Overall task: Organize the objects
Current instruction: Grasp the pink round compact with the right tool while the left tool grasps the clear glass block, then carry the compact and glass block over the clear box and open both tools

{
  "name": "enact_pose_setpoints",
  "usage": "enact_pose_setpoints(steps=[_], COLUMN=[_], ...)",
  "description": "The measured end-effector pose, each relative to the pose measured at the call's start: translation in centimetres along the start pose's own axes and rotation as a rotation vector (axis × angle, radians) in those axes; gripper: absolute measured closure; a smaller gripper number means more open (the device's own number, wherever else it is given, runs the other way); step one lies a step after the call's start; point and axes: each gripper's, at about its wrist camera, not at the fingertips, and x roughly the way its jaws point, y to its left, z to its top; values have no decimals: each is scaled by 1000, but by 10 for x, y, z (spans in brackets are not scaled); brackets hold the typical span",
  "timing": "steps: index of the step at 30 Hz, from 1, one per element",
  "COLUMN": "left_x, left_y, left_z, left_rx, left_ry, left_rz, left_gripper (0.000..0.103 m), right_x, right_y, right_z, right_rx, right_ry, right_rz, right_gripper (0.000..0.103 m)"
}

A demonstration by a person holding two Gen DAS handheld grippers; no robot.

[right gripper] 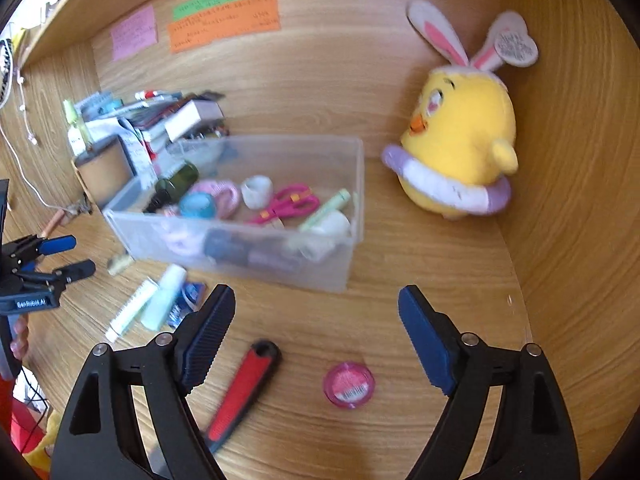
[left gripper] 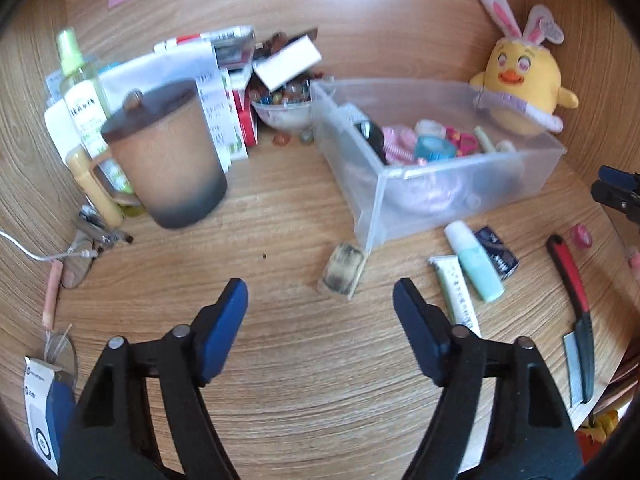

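On the far left the lidded brown mug (left gripper: pixel 168 152) stands at the front of a leaning stack of boxes and papers (left gripper: pixel 224 80), and a careless sweep here could topple the stack onto the bowl of beads (left gripper: pixel 284 110). The left gripper (left gripper: pixel 320 300) hangs wide and empty above the desk (left gripper: pixel 280 360), with a worn eraser (left gripper: pixel 344 266) just beyond its tips; closing too low may skid it under the clear bin (left gripper: pixel 400 196). Right of that lie a white tube (left gripper: pixel 456 292), a mint bottle (left gripper: pixel 476 264) and a dark blue packet (left gripper: pixel 498 258), close enough that one grab could catch two. The red-handled knife (right gripper: pixel 240 396) has an exposed blade, a hazard if pinched there. The right gripper (right gripper: pixel 316 308) is also spread and empty, the pink round pot (right gripper: pixel 349 384) near below it; it may roll.

Only the right view shows the pot clearly and the green note; only the left shows the knife's blade and the eraser's face.
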Motion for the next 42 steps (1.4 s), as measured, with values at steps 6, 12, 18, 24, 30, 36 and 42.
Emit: enact_pose_setpoints(steps=[6, 12, 18, 24, 30, 36, 42], left_x=[25, 41, 44, 44, 37, 8, -20], left_y=[3, -1, -4, -7, -4, -6, -15], left_z=[2, 9, 14, 16, 14, 17, 30], left_rx=[-12, 2, 0, 2, -17, -26, -44], left_ry=[95, 132, 120, 107, 83, -7, -114], left_rz=[-54, -67, -65, -62, -50, -27, -35], left_gripper=[37, 42, 62, 79, 80, 80, 80], right_x=[6, 14, 21, 26, 25, 13, 2], right_y=[-19, -24, -20, -18, -13, -10, 9], right_z=[-26, -40, -45, -48, -43, -26, -4], right_rx=[53, 65, 36, 19, 5, 24, 26], right_ry=[75, 135, 170, 169, 138, 64, -26], right_rz=[-18, -38, -13, -3, 6, 49, 90], right_gripper=[21, 31, 54, 70, 70, 70, 70])
